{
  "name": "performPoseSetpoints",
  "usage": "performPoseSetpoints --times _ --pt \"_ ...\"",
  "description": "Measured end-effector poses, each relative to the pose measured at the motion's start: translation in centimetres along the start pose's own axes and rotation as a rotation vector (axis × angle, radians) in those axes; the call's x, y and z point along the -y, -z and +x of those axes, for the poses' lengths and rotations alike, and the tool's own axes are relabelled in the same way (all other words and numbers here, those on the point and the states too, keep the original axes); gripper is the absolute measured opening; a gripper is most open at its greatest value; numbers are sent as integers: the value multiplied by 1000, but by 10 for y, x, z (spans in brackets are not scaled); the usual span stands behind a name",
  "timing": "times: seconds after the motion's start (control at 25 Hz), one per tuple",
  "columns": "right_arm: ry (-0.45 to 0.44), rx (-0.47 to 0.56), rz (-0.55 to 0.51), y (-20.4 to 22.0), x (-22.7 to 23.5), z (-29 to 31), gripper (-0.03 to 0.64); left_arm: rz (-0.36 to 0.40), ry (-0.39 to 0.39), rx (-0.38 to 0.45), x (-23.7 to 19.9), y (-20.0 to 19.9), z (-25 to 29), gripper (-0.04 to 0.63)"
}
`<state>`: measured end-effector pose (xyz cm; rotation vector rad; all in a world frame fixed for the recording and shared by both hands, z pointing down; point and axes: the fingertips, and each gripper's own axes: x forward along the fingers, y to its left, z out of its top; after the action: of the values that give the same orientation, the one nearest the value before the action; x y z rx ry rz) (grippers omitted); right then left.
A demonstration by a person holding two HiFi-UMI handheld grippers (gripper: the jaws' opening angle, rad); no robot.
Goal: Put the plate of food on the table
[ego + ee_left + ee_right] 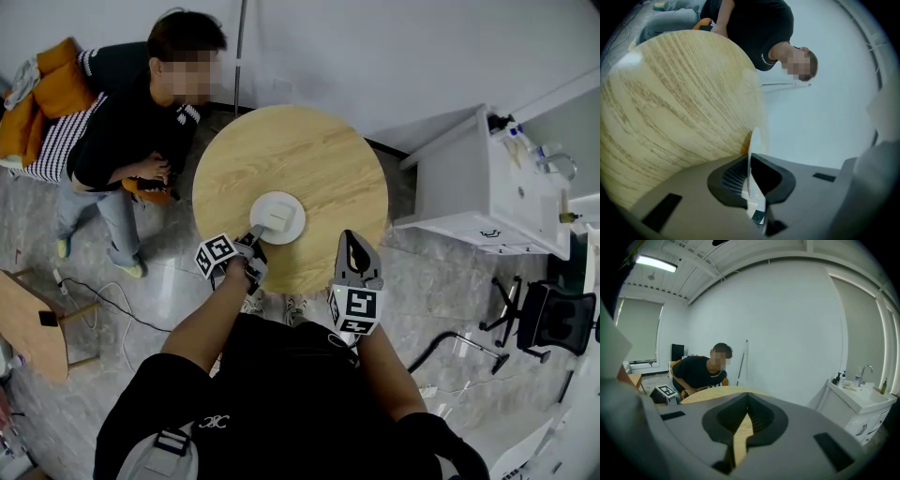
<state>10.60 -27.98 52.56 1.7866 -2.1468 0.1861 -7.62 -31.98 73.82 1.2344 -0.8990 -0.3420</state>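
A white plate (277, 217) with a pale slice of food on it rests on the round wooden table (309, 150), toward its near side. My left gripper (251, 236) is shut on the plate's near rim. In the left gripper view the plate (753, 140) shows edge-on between the jaws of the left gripper (750, 168), with the table top (670, 103) behind it. My right gripper (354, 251) hovers over the table's near right edge, shut and holding nothing. In the right gripper view only a thin slit shows between the jaws of the right gripper (746, 416).
A person (141, 122) sits bent forward at the table's far left side. A white sink cabinet (487, 187) stands to the right, with a black office chair (553, 319) beyond it. A wooden stool (28, 319) and cables lie on the floor at left.
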Motion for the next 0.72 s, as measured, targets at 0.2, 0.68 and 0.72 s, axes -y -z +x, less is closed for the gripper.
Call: performPoseSetpoints --times 0.2,0.68,0.72 --pt "-4 1 10 1 3 -3 5 73 -95 40 1 -1 3 23" --pt "-37 -55 55 19 6 3 5 177 -248 116 1 -16 -2 78" --pt "-39 -60 55 20 6 4 5 179 -267 133 0 -20 -5 78"
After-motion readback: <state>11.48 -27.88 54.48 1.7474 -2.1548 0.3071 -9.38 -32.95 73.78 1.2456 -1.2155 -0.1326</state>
